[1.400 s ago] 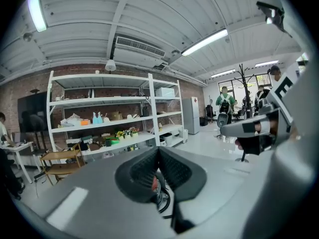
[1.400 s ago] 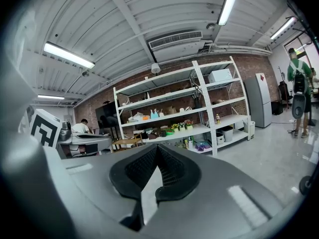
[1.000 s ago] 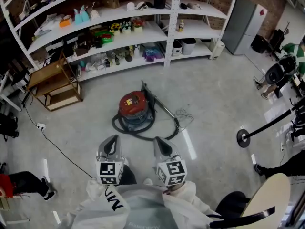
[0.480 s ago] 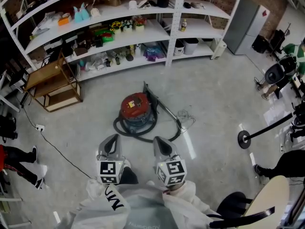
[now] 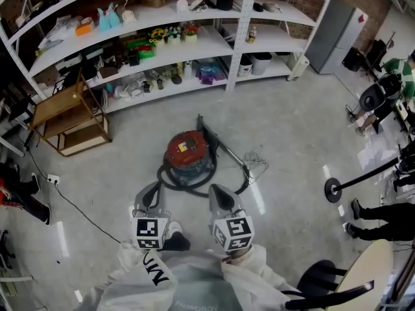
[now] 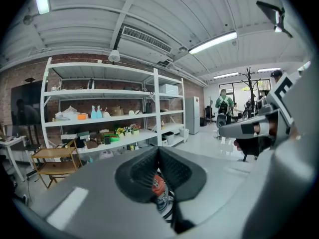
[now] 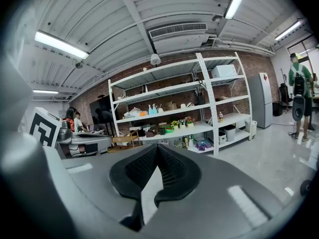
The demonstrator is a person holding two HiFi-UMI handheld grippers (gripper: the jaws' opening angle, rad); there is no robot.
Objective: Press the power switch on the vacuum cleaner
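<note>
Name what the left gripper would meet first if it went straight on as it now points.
Probably the white shelving: the left gripper looks level, so it may pass over the red vacuum cleaner. Height is unclear.

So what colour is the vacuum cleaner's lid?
The lid is red; head view shows it best.

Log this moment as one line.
vacuum cleaner: on floor, untouched | left gripper: shut, empty | right gripper: shut, empty | both short of it
</note>
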